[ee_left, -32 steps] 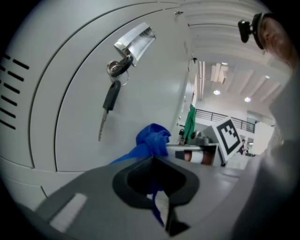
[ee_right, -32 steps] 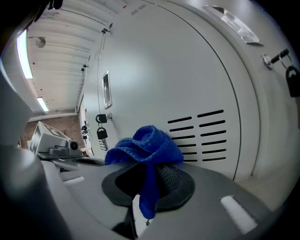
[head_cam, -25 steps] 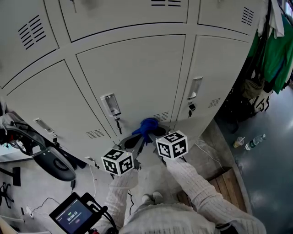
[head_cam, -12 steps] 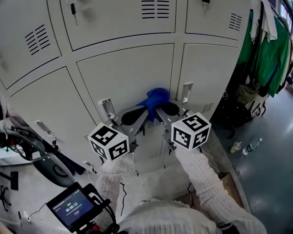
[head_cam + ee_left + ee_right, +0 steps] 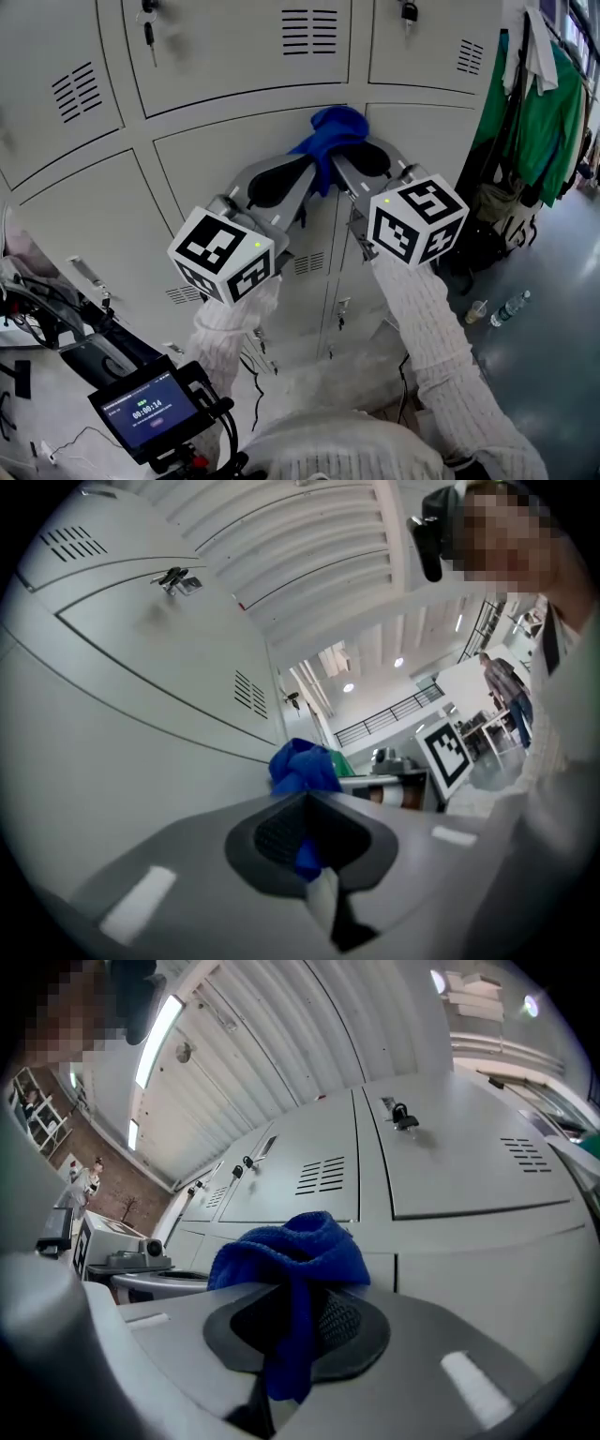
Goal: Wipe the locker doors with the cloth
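Grey locker doors [image 5: 234,178] fill the frame. At upper centre, the blue cloth [image 5: 334,129] is pinched from two sides by the left gripper [image 5: 298,173] and right gripper [image 5: 349,161]. Their fingers are closed on it, probably to press it against the door.

Locker doors [image 5: 253,159]: painted sheet metal by the look of it, pale grey, smooth, with a satin finish. I read slotted vents pressed into the panels.

Cloth [image 5: 333,131]: deep blue, soft, with a nubby pile like microfibre. Fully matt.

Left gripper [image 5: 309,829] and right gripper [image 5: 295,1324]: the jaw bodies are smooth matt grey plastic. The pads [image 5: 345,1321] are black, rubbery-looking, with a fine grid texture.

Marker cubes [image 5: 222,255]: flat black-and-white print on matt faces.

Sleeves [image 5: 422,328]: white fuzzy knit with a loopy surface.

Floor [image 5: 553,319]: dark grey, smooth, with a slight sheen.

Screen [image 5: 150,412]: glossy face in a black plastic frame.
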